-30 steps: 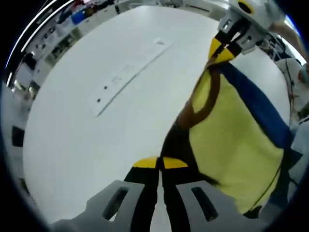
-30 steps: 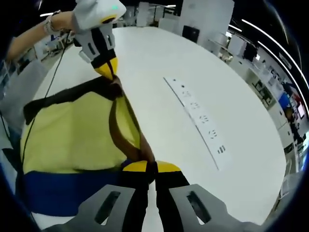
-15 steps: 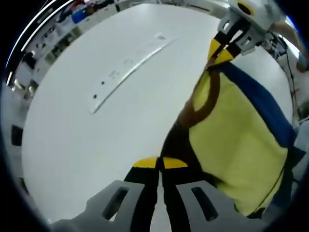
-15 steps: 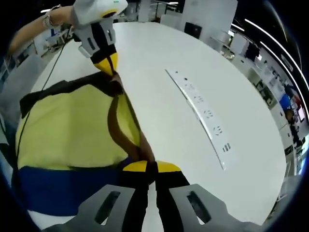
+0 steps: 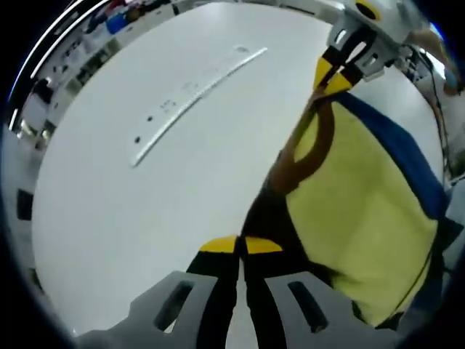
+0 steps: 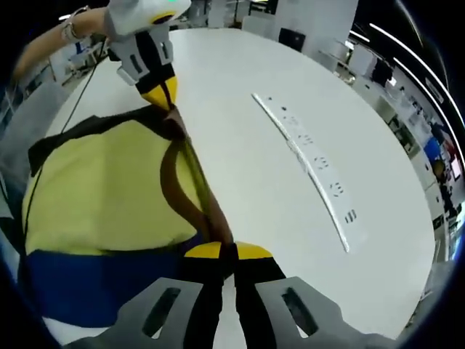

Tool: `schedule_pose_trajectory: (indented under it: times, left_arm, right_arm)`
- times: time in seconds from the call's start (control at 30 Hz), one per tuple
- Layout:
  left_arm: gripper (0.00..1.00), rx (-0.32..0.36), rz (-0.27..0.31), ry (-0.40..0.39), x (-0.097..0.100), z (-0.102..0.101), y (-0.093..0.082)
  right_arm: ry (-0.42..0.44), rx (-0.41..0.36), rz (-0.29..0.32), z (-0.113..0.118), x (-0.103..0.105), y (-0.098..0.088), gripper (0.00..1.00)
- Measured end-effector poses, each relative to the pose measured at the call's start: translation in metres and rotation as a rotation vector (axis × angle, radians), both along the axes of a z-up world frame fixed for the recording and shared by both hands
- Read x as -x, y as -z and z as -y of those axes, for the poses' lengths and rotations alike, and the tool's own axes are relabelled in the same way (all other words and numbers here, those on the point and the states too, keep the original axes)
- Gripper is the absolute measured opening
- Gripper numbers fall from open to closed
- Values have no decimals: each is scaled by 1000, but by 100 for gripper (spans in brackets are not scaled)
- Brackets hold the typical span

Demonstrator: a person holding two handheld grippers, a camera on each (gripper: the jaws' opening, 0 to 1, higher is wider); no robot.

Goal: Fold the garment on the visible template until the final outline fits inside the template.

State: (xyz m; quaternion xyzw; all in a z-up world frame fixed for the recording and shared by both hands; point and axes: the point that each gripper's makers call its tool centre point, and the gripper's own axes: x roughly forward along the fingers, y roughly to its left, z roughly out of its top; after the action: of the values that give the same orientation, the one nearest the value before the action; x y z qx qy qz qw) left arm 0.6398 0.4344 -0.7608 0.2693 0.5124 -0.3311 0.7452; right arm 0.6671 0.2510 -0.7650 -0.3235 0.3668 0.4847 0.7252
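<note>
Both the left gripper (image 5: 240, 246) and right gripper (image 6: 226, 251) have jaws clamped tight on the yellow-and-blue garment (image 6: 102, 211) held above the white table (image 5: 145, 196), whose black edge (image 6: 87, 134) shows at upper left of the right gripper view.

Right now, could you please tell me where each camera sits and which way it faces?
Left gripper view: rides the left gripper, looking along its fingers, shut on the garment, across the white table to the right gripper.
Right gripper view: rides the right gripper, fingers shut on the garment's brown collar, facing the left gripper; a person's arm shows behind it.
Shared: garment, table, socket strip, each other's gripper.
</note>
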Motion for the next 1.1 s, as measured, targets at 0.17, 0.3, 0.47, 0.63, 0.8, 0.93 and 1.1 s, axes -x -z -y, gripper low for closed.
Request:
schedule_pose_trajectory:
  times: [0.17,0.3,0.47,0.63,0.8,0.93,1.1]
  left_arm:
    - [0,13,-1,-12,3,0,3]
    - [0,13,-6,-15,4,-1,7]
    - [0,21,-6,-23,3,-1,8]
    - [0,26,-5,-28,3,-1,7]
    - [0,28,-5,-36,3,-1,7]
    - [0,31,19,-12,3,0,5]
    - [0,49,62,-24,-5,0,-6]
  right_arm:
    - [8,-7,-14,1,2,3,4]
    - [22,-18,-28,1,2,4,4]
    - [36,-29,-33,1,3,4,4]
    - [37,-27,-31,1,3,4,4]
    - [45,-26,-28,1,3,3,5]
    - [32,-11,4,0,3,1,5]
    - [36,-12,35,0,1,-4,7]
